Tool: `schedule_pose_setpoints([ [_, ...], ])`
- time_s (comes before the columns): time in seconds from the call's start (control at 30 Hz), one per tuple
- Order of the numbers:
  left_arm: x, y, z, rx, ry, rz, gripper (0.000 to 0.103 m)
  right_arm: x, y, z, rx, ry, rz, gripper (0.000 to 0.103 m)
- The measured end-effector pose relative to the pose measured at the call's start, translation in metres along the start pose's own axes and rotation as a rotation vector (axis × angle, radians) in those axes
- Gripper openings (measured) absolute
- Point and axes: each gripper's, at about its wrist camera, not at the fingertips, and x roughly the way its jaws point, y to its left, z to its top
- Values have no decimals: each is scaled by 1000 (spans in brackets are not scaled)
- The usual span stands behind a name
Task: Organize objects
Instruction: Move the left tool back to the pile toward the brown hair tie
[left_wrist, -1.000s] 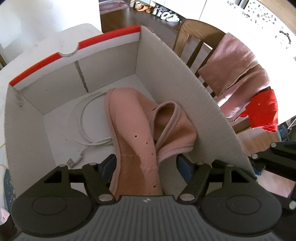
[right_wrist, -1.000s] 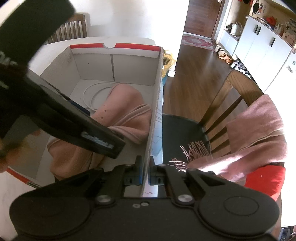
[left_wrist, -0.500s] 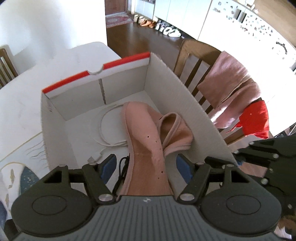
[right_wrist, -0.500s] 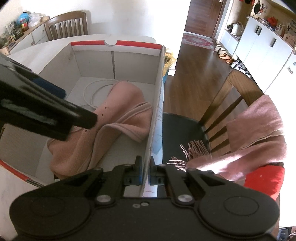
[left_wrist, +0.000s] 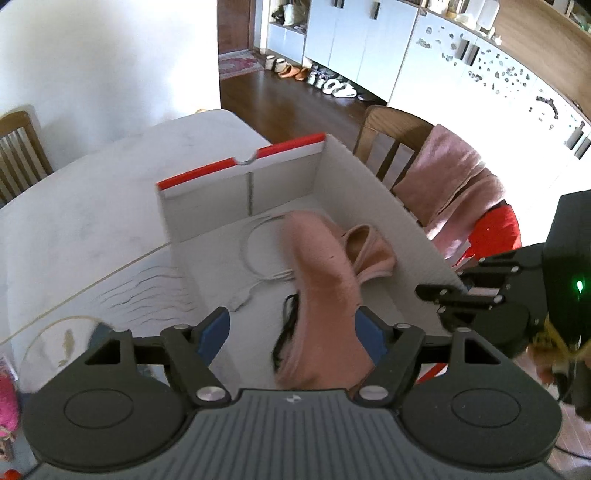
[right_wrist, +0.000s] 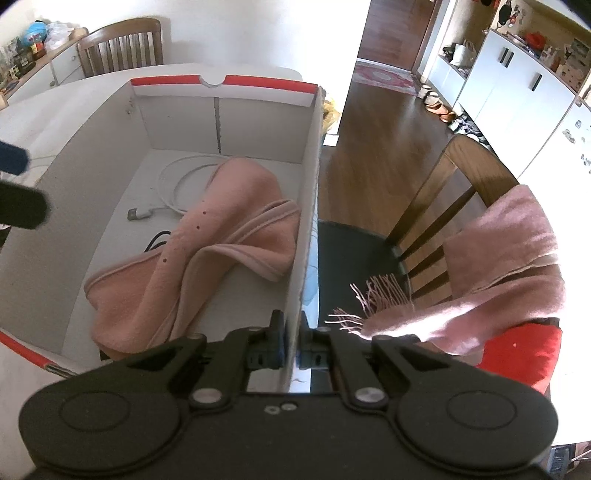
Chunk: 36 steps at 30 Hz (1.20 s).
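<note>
A white cardboard box (left_wrist: 240, 166) with a red rim stands on the table. On its floor lies a crumpled pink cloth (right_wrist: 221, 240), next to a coiled white cable (right_wrist: 177, 181) and a black cable (right_wrist: 157, 240). My left gripper (left_wrist: 291, 332) hovers above the box's near end with its jaws opening. The pink cloth (left_wrist: 325, 280) shows between the blue pads but lies loose on the floor below them. My right gripper (right_wrist: 291, 343) is shut on the box's right wall (right_wrist: 308, 206) near its front corner.
A wooden chair (right_wrist: 443, 192) stands right of the box, with a pink fringed scarf (right_wrist: 509, 258) and a red item (right_wrist: 517, 354) draped on it. Another chair (right_wrist: 118, 48) stands behind the white table (left_wrist: 92, 206). Patterned mats lie on the table left of the box.
My left gripper has risen and drawn back from the box, so more of the box and table show. The pink cloth stays on the box floor. My right gripper has kept still.
</note>
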Motion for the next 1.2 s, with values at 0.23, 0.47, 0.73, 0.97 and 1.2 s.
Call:
schedule_pose_setpoints([
  [0.23, -28, 37, -28, -22, -20, 19, 76, 1, 2, 2, 5, 8, -17, 5],
  [0.47, -55, 79, -63, -68, -42, 62, 84, 0, 4, 3, 5, 14, -32, 6],
  [0.73, -72, 124, -112, -117, -42, 81, 101, 1, 5, 4, 2, 20, -44, 6],
  [0.97, -69, 158, -148, -181, -32, 127, 103, 1, 8, 4, -1, 25, -58, 7],
  [1.2, -43, 178, -178, -171, 28, 181, 103, 1, 11, 4, -2, 30, -71, 8],
])
